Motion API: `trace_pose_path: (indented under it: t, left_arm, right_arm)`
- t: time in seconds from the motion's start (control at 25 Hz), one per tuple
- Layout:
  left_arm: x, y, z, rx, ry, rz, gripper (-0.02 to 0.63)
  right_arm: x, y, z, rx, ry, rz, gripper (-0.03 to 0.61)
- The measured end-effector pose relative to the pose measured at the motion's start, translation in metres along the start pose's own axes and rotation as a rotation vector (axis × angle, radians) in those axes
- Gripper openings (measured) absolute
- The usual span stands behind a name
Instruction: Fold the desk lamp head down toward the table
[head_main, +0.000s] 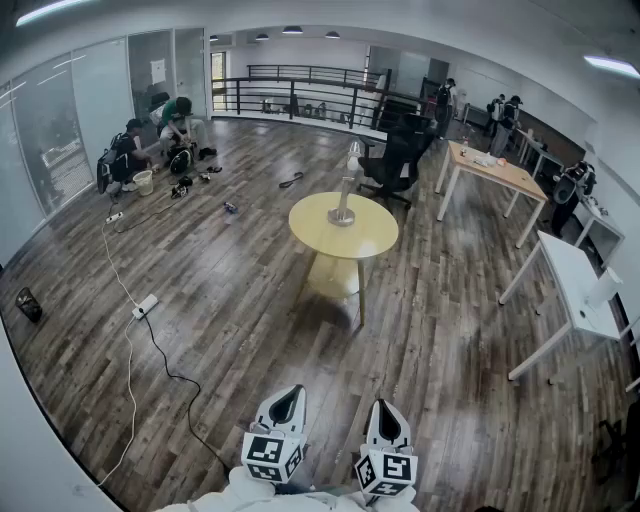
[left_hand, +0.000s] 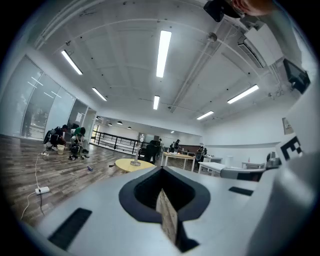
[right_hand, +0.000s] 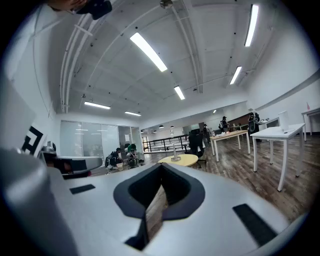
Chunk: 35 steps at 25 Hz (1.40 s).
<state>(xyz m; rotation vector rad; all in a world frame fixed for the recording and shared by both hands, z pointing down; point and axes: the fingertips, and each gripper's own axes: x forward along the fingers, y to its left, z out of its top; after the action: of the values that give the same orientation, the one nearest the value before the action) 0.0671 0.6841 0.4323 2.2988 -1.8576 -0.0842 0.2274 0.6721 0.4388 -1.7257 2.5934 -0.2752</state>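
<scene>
Clearly shut and empty: left gripper (head_main: 287, 395) and right gripper (head_main: 386, 408), jaws together, bases cut off at the head view's bottom edge. Well apart, lamp (head_main: 344, 196) upright on round bench (head_main: 372, 240); head small, hard to separate from chair (head_main: 395, 160) behind.
</scene>
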Motion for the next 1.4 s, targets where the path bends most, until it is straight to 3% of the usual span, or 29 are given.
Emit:
trace_pose_path:
  t: [0.56, 1.4]
  left_arm:
    - [0.087, 0.028, 0.014, 0.027, -0.012, -0.013, -0.002]
    - [0.265, 0.143, 0.043, 0.024, -0.008, -0.054, -0.002]
  right_arm:
    - [0.090, -0.033, 0.008, 0.032, -0.013, -0.039, 0.011]
    - [0.301, -0.024, 0.023, 0.025, -0.015, -0.036, 0.011]
